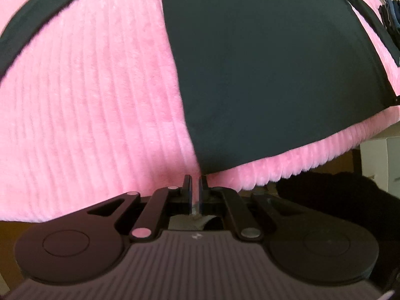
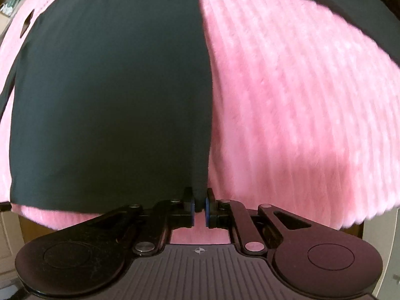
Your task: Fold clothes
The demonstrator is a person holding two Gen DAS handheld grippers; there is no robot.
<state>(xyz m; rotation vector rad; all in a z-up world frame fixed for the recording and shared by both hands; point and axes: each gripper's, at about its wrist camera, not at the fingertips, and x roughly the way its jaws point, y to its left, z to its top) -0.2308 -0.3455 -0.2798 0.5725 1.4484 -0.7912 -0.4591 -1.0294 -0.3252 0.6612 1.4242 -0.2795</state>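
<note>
A dark long-sleeved garment (image 1: pixel 262 75) lies flat on a pink ribbed plush blanket (image 1: pixel 87 112). Its left sleeve (image 1: pixel 37 25) runs as a dark band across the blanket. My left gripper (image 1: pixel 195 182) sits at the garment's near left corner, jaws closed to a thin gap on the hem. In the right wrist view the garment (image 2: pixel 112 100) fills the left half and its other sleeve (image 2: pixel 350 25) crosses the top right. There my right gripper (image 2: pixel 199 200) is shut on the near right corner, with dark fabric pinched between the blue pads.
The blanket's near edge (image 1: pixel 300 167) drops off just past the hem. A stack of dark folded clothes (image 1: pixel 390 17) lies at the far right. A white box (image 1: pixel 380 160) and a dark mass (image 1: pixel 337 200) sit below the edge.
</note>
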